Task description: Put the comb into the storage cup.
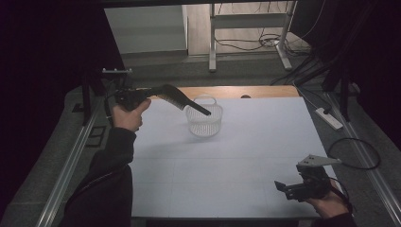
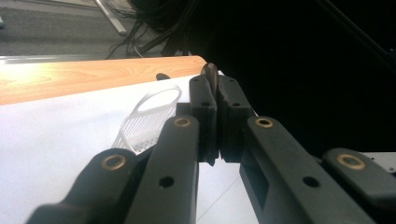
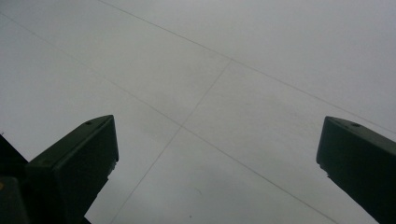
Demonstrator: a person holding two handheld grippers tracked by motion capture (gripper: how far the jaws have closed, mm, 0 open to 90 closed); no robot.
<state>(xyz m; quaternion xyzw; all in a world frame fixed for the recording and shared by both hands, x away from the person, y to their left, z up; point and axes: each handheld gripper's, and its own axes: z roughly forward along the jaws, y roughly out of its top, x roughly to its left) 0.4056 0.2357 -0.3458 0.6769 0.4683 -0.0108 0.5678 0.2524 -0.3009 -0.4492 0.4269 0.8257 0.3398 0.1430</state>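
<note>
Far left of the white table [image 1: 236, 156]: the person's left hand [image 1: 126, 113] holds the left gripper [image 1: 150, 92] raised above the table's far-left corner. Its jaws are pressed together on a dark brush [image 1: 182, 99] with a long thin handle; the brush slants down to the right, with pale bristles along its underside. The handle tip sits over the rim of the basket [image 1: 204, 120]; contact with the rim cannot be told. In the left gripper view the left gripper [image 2: 212, 100] is clamped tight on a thin dark piece of the brush [image 2: 210, 74], with the basket [image 2: 147, 121] seen beyond, left of the jaws.

The basket is small, clear plastic, slatted, with a hoop handle up, upright on the far-centre part of the table, just right of the left gripper.

Near right: the right hand [image 1: 328, 203] holds the right gripper [image 1: 283, 187] low over the near-right corner, well apart from the basket. The right gripper view shows its jaws spread wide over bare table [image 3: 210, 93], nothing between them.
</note>
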